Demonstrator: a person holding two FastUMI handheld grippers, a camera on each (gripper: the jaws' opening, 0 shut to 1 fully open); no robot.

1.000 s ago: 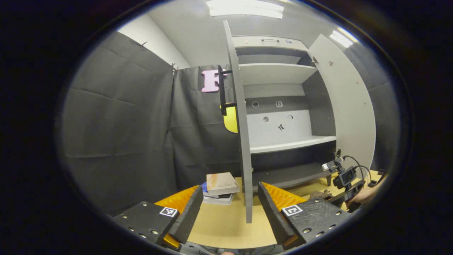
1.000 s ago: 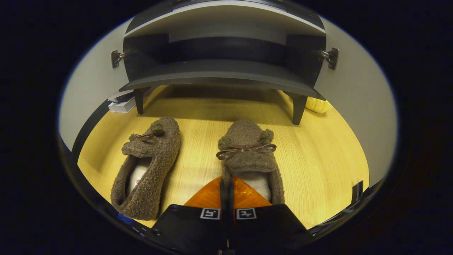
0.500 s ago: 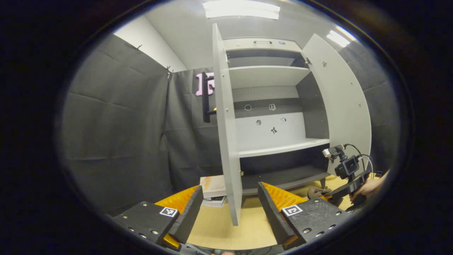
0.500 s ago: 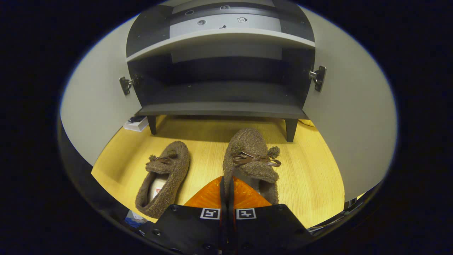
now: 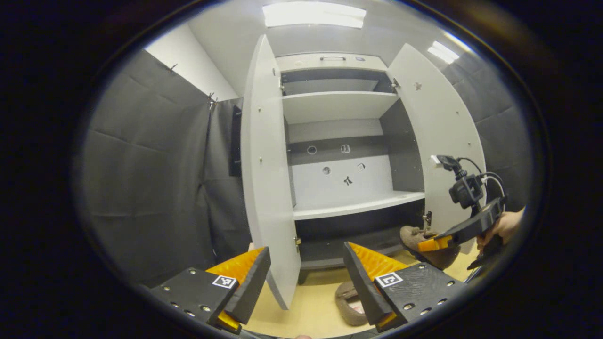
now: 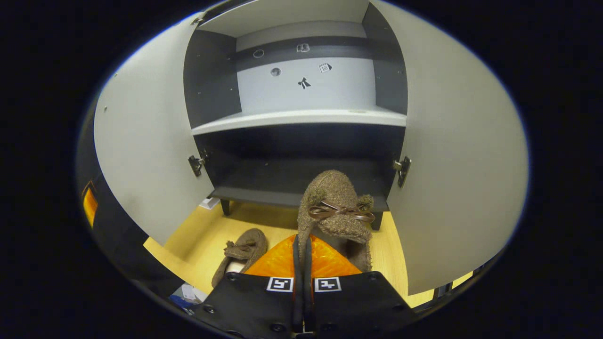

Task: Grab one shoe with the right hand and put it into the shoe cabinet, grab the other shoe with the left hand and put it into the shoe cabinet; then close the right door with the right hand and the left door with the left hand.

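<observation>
Two fuzzy brown slippers with bows. My right gripper (image 6: 301,245) is shut on the heel rim of one slipper (image 6: 335,202), holding it in the air, toe toward the cabinet's dark bottom shelf (image 6: 264,181). In the left gripper view that gripper (image 5: 435,243) and the held slipper (image 5: 419,238) hang just in front of the bottom shelf, a hand behind them. The other slipper (image 6: 240,252) lies on the wooden surface below; it is also the slipper (image 5: 347,301) beside my left gripper (image 5: 306,278), which stands open with nothing in it. Both doors are open.
The open left door (image 5: 266,188) stands close ahead of my left gripper, and the open right door (image 5: 440,136) is behind the right gripper. A pale middle shelf (image 6: 301,117) sits above the bottom one. Black cloth wall (image 5: 150,179) stands on the left.
My right gripper has lifted its slipper off the wooden surface and up toward the bottom shelf. The left gripper view has swung to face the open cabinet; that gripper stays open.
</observation>
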